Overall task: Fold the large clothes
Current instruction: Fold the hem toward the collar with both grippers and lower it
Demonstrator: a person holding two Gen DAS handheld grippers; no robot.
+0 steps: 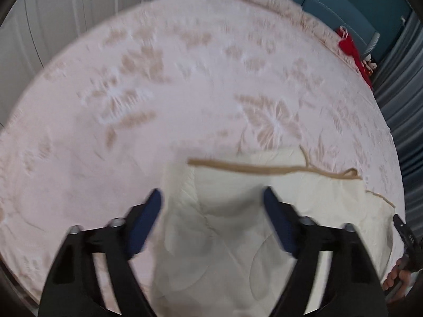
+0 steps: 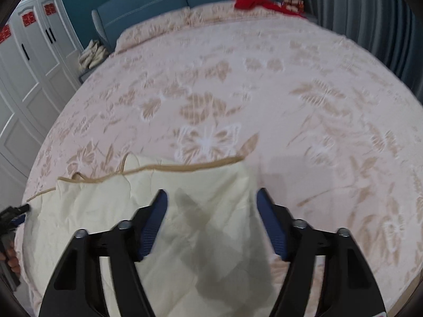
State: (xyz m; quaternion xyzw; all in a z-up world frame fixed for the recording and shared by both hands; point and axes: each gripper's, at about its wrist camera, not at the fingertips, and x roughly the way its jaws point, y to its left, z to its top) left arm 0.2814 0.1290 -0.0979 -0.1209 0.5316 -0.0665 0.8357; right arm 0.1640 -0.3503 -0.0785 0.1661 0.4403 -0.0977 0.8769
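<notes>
A cream quilted garment (image 2: 185, 211) with tan trim (image 1: 251, 168) is seen lying at the near edge of a floral bedspread (image 2: 264, 79). The left gripper (image 1: 211, 206) and right gripper (image 2: 212, 206) are held above it, jaws apart and empty. The padded fabric is judged soft, light and floppy; it is best taken at the trimmed corners.

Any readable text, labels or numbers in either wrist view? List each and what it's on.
No text can be read in either view.
Red stickers on the white wardrobe doors: too small and blurred to read.
Pale marks on the right gripper's body at the frame edge: blurred, unreadable.
Red item by the blue headboard: no lettering can be made out.
Cream quilted cloth and floral bedspread: pattern only, no words.
</notes>
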